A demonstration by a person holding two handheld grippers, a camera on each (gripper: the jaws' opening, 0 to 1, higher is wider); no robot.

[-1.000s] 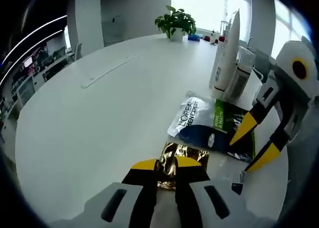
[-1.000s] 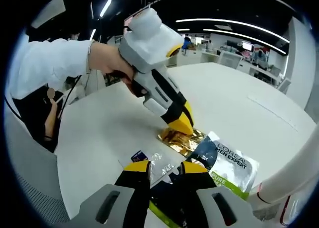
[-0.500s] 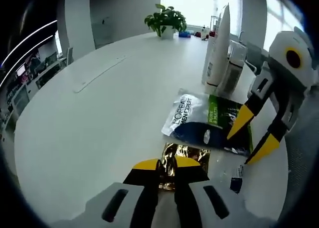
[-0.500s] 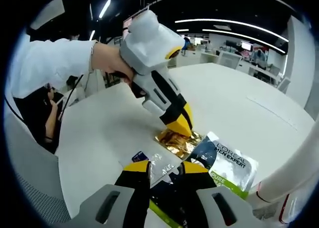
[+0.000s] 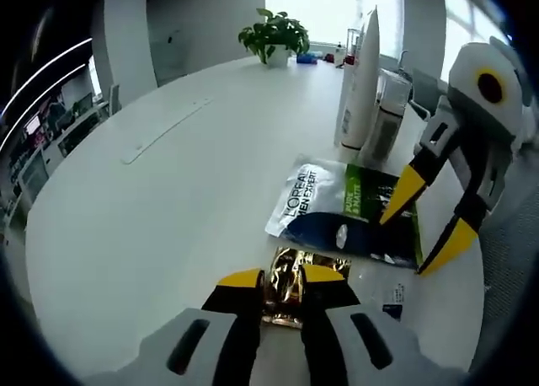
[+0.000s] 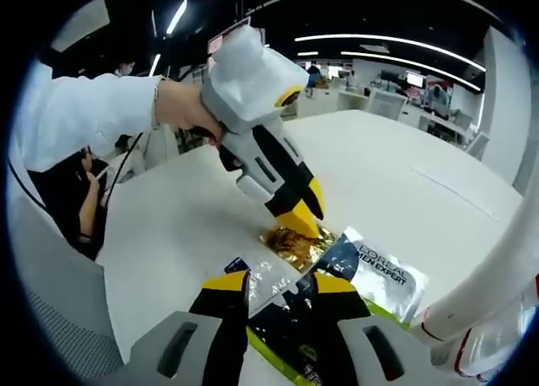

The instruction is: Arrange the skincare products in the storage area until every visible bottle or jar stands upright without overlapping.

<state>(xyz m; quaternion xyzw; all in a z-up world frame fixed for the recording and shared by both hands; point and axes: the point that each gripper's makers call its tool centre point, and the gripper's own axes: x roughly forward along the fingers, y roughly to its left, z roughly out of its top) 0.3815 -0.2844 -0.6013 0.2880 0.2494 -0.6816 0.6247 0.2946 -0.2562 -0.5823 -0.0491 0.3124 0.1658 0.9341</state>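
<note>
The left gripper [image 5: 282, 278] is clenched on a gold foil sachet [image 5: 296, 286] lying flat on the white table [image 5: 168, 192]. Just beyond, the right gripper [image 5: 421, 226] hovers with jaws parted over the L'Oreal pouch [image 5: 337, 213]. Farther back stand a white tube [image 5: 360, 78] and a clear bottle [image 5: 386, 116], then a potted plant [image 5: 274, 36].

Big round white table [image 5: 152, 201], potted plant [image 5: 274, 36] at its far edge by bright windows [image 5: 307, 11]; ceiling strip lights [image 6: 396, 42] over office desks [image 6: 396, 99] behind.
</note>
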